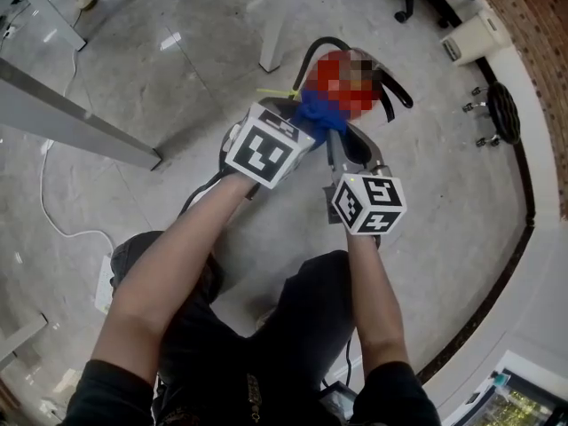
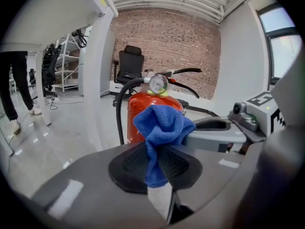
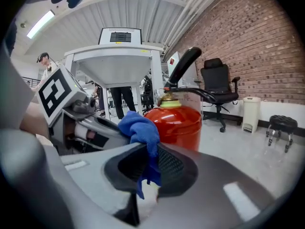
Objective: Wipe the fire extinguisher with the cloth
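Both the left gripper point(image 2: 155, 165) and the right gripper point(image 3: 148, 168) have their jaws clamped on the blue cloth point(image 2: 163, 123), which is bunched just in front of the red fire extinguisher point(image 3: 178, 120) standing on the floor. Its gauge point(image 2: 158, 84) is too small to read. Behind stand a black office chair point(image 2: 128, 66), a white bench leg point(image 2: 102, 70) and a pale bin point(image 3: 251, 112).

Black office chair point(image 2: 128, 65) before brick wall point(image 2: 167, 37); white bin point(image 3: 250, 112) near black stool point(image 3: 281, 123).
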`<state>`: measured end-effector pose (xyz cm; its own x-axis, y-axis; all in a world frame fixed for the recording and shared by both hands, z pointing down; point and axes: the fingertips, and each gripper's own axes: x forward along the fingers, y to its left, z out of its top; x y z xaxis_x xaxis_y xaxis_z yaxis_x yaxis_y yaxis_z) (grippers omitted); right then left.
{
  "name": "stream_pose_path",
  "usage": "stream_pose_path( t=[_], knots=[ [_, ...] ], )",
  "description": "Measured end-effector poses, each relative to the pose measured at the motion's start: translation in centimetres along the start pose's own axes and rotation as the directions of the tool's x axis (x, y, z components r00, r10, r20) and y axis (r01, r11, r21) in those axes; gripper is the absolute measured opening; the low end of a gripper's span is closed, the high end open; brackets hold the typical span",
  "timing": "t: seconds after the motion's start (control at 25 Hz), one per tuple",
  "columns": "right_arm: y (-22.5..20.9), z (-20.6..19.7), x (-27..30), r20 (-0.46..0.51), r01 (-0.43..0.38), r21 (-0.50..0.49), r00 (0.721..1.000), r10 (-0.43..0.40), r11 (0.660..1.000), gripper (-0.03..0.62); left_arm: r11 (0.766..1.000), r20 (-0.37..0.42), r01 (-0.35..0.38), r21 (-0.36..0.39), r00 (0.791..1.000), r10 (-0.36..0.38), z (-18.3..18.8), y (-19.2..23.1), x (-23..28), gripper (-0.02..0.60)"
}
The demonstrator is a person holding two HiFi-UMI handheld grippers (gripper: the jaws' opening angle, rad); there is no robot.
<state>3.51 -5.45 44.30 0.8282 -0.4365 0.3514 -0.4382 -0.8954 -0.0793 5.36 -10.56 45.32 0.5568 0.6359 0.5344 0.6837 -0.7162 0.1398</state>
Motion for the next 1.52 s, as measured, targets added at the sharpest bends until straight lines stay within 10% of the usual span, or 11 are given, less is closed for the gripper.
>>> stream_pose_path(
  t=[0.44,0.8,1.52],
  knots=[
    [3.9,0.5,1.7,-0.028,-0.125,-0.035,0.992,0.124,0.991,0.067,0.991,0.085,-0.117,-0.064,0.989,0.122,2.7,6.9,1.2,0.049],
    [0.2,0.3,-3.3,-0.057,-0.053,-0.083,0.997,0.049,0.995,0.069,0.983,0.12,-0.135,-0.122,0.981,0.15,4.2,10.3,4.7,0.046],
    [-0.1,-6.3,-1.9,-0.129,-0.094,-0.05,0.988,0.087,0.994,0.069,0.966,-0.02,-0.178,-0.186,0.984,0.177,-9.2,9.3,9.8,0.04]
  ],
)
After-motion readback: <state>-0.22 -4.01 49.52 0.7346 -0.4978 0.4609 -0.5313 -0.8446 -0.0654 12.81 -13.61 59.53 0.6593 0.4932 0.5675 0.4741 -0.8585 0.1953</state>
